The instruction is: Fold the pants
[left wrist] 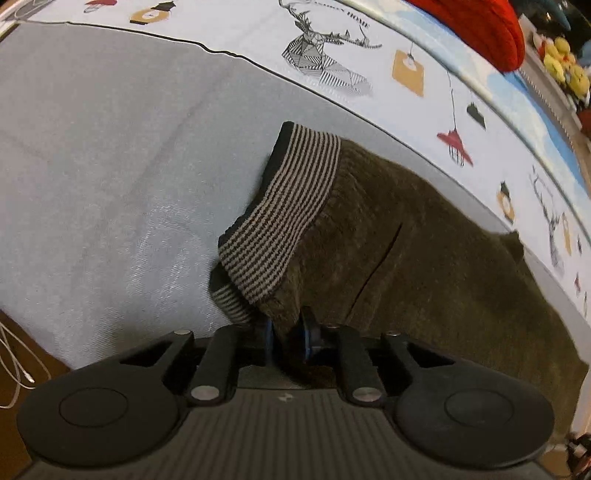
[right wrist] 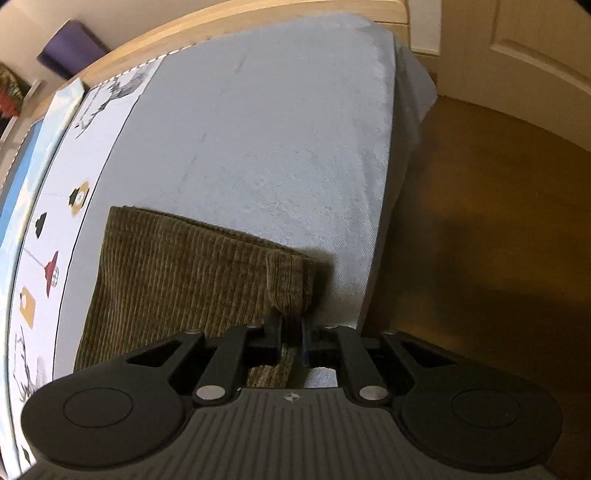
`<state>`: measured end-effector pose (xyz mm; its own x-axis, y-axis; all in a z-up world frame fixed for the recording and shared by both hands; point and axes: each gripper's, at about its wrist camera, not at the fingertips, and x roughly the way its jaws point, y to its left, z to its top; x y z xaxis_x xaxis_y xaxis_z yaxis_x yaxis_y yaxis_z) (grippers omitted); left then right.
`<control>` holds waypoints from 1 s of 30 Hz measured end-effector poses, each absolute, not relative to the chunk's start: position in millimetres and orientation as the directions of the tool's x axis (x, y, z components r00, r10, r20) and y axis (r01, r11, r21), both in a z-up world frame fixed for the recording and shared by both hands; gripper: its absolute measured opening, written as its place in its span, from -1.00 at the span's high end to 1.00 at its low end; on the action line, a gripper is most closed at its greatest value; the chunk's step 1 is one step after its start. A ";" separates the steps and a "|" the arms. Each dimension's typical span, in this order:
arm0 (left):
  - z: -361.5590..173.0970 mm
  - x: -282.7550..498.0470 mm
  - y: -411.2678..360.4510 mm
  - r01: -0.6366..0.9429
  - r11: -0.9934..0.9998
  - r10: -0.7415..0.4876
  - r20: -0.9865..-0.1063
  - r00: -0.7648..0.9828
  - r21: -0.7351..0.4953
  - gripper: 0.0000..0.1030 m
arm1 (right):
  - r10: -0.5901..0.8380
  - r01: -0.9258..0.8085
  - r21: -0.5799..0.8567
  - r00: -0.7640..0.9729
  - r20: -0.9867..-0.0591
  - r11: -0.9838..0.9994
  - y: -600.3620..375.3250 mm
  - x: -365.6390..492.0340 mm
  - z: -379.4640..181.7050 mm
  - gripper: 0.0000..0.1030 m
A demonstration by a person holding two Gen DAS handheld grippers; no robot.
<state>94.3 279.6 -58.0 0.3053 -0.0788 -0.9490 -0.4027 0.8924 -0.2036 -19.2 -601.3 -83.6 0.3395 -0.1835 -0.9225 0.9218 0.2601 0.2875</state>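
Olive-brown corduroy pants (left wrist: 424, 258) lie on a grey bed sheet (left wrist: 110, 166). Their striped brown-and-black waistband (left wrist: 284, 210) is lifted and folded over near my left gripper (left wrist: 288, 328), which is shut on the waist edge. In the right wrist view the leg end of the pants (right wrist: 177, 269) lies flat, with one hem corner (right wrist: 288, 284) pulled up. My right gripper (right wrist: 291, 328) is shut on that hem corner near the bed's edge.
A white printed cover (left wrist: 332, 48) with deer and lamp drawings runs along the far side of the sheet. A red item (left wrist: 480, 26) and yellow toys (left wrist: 565, 62) lie beyond. The bed's edge and wooden floor (right wrist: 480, 221) are to the right; a door (right wrist: 535, 44) stands behind.
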 end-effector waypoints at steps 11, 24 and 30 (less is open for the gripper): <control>-10.8 99.3 263.6 -0.328 0.945 0.186 -0.837 0.515 0.008 0.13 | -0.241 0.933 0.244 0.309 -0.920 0.264 -593.5 -15.8 -72.1 0.80; -72.2 130.4 274.8 -0.298 0.949 -0.001 -0.948 0.319 -0.101 -0.58 | -0.222 0.925 0.197 0.278 -0.935 0.325 -596.9 -11.0 -80.0 0.07; -81.5 137.2 269.9 -0.285 0.957 0.034 -0.954 0.297 -0.055 -0.61 | -0.149 0.919 0.261 0.314 -0.938 0.296 -607.6 -16.1 -96.9 0.07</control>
<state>137.2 269.9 -81.5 0.2972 0.0336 -0.9542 -0.2846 0.9571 -0.0550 -16.1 -607.6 -96.9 0.3141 -0.1488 -0.9376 0.9188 0.2961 0.2609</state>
